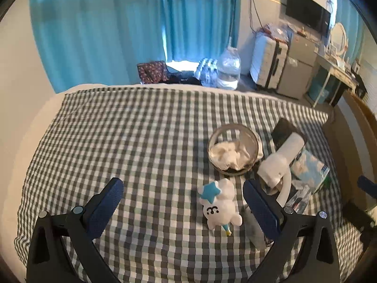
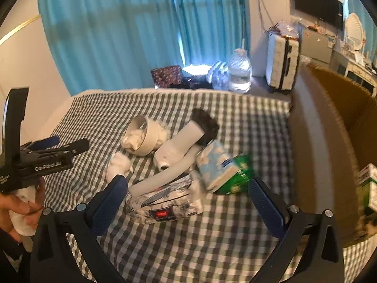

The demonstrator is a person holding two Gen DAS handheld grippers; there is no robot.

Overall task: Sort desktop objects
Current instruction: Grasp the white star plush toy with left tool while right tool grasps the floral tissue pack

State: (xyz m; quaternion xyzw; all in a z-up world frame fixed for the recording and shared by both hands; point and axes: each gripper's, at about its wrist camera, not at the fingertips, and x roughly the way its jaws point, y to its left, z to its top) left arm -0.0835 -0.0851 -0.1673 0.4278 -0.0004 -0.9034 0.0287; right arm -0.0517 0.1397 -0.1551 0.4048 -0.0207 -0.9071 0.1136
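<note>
- Most of the clutter is still unsorted, judging by the heap lying on the checked bedcover.
- Largest of all is the brown cardboard box at the right edge of the bed; a green-and-white carton already sits inside it, so I judge a small part of the job done.
- Next, the blue cloud-print tissue pack leans against a white device with a long white handle, its far end resting on a dark flat object.
- A patterned wipes packet lies just in front of that pile, between the wide-open fingers of the right gripper, which holds nothing.
- The round bowl holds crumpled white tissue and stands behind the plush.
- A small white plush with a blue star lies apart on the cover, near the inner side of the right finger of the left gripper; its jaws are spread wide and empty.
- A person's hand grips the left tool's handle.
- Left to do, as I judge it: nearly everything on the bed.
</note>
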